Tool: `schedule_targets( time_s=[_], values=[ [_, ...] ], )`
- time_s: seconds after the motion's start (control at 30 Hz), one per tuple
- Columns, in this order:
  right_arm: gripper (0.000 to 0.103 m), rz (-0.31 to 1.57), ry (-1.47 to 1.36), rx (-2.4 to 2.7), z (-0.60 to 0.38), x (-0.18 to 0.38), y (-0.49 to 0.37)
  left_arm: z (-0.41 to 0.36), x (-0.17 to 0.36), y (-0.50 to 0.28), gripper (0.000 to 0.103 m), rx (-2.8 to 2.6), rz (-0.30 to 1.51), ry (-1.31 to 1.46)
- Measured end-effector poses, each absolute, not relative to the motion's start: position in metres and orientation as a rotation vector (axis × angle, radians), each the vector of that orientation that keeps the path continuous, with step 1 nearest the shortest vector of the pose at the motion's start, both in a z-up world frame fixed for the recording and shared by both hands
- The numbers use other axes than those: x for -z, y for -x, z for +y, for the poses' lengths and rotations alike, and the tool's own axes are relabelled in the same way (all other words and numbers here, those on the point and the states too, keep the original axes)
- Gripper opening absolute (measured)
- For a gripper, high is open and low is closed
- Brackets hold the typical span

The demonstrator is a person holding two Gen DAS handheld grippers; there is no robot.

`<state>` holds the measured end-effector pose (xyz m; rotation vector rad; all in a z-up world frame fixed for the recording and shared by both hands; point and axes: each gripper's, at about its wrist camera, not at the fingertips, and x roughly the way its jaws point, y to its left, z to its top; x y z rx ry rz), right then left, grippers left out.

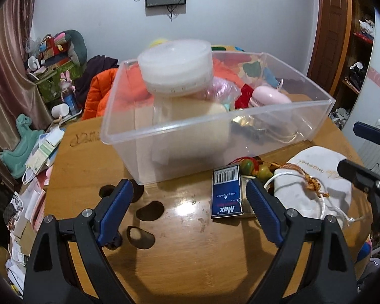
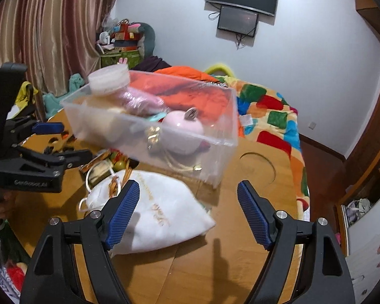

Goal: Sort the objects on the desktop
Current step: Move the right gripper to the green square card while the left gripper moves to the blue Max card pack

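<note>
A clear plastic bin (image 1: pixel 129 136) (image 2: pixel 225 116) stands on the round wooden table (image 1: pixel 190 248) (image 2: pixel 228 266). It holds a white lidded jar (image 1: pixel 176 67) (image 2: pixel 109 78), a pink round gadget (image 1: pixel 268 97) (image 2: pixel 183 129) and other small items. In front of it lie a blue Max box (image 1: pixel 226 195), a white drawstring pouch (image 1: pixel 319 185) (image 2: pixel 162 217) and colourful wooden fruit (image 1: pixel 250 166). My left gripper (image 1: pixel 190 190) is open and empty, above the table near the blue box. My right gripper (image 2: pixel 188 190) is open and empty, its left finger over the pouch.
A bed with an orange jacket (image 2: pixel 185 72) and a patchwork blanket (image 2: pixel 268 116) lies behind the table. Clutter and papers (image 1: pixel 38 157) pile up left of the table. Dark cut-outs (image 1: pixel 149 210) mark the tabletop.
</note>
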<state>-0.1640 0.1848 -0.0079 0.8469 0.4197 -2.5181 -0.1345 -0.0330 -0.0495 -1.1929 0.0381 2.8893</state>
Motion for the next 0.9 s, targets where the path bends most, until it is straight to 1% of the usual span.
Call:
schedule_targets(
  time_s=[0.17,0.37,0.43,0.53,0.67,0.7,0.9],
  values=[
    [0.077,0.412,-0.877,2.491,0.182,0.016,0.169,-0.030,0.060,0.141,0.091,-2.867,0.032,1.232],
    [0.077,0.385,-0.960,2.460,0.183,0.034,0.177,-0.028,0.061,0.144,0.091,-2.850,-0.004,1.240],
    [0.087,0.346,-0.963,2.468,0.186,0.036,0.177,-0.029,0.061,0.145,0.091,-2.844,-0.024,1.245],
    [0.089,0.308,-0.983,2.427,0.189,0.038,0.177,-0.032,0.063,0.143,0.088,-2.817,-0.083,1.255],
    [0.089,0.275,-0.984,2.387,0.194,0.043,0.171,-0.035,0.061,0.140,0.078,-2.791,-0.113,1.259],
    [0.089,0.268,-0.985,2.381,0.195,0.044,0.169,-0.035,0.061,0.139,0.077,-2.788,-0.115,1.262],
    [0.087,0.234,-1.015,2.357,0.207,0.047,0.165,-0.038,0.060,0.131,0.075,-2.786,-0.120,1.272]
  ],
)
